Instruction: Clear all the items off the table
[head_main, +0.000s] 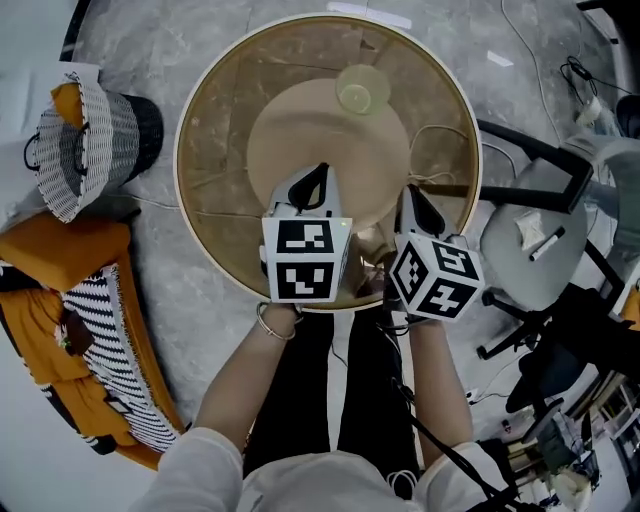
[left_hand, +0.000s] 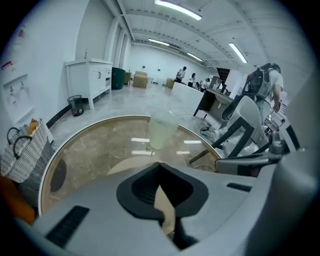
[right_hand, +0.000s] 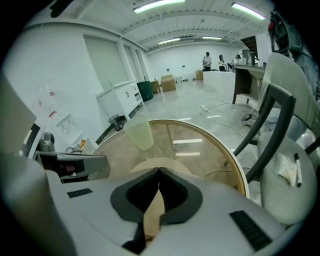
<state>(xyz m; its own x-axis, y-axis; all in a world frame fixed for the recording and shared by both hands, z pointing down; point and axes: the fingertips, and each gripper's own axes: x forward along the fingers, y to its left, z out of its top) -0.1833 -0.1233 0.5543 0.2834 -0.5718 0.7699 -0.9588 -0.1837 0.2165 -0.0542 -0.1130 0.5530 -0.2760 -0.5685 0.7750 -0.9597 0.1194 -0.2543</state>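
A pale green see-through cup (head_main: 362, 90) stands upright on the far side of the round glass table (head_main: 192, 130). It is the only item I see on the table. My left gripper (head_main: 319, 176) hovers over the table's near half, shut, with nothing between its jaws. My right gripper (head_main: 411, 196) is beside it to the right, also shut and empty. From the left gripper view the cup (left_hand: 162, 129) lies straight ahead beyond the closed jaw tips (left_hand: 159, 165). In the right gripper view the cup (right_hand: 139, 134) stands ahead and slightly left of the tips (right_hand: 159, 171).
The table's tan round base (head_main: 300, 130) shows through the glass. A woven basket (head_main: 85, 150) and an orange and striped cushion (head_main: 90, 330) lie on the floor at the left. A grey chair (head_main: 540, 235) stands close to the table's right edge. People stand far off in the room.
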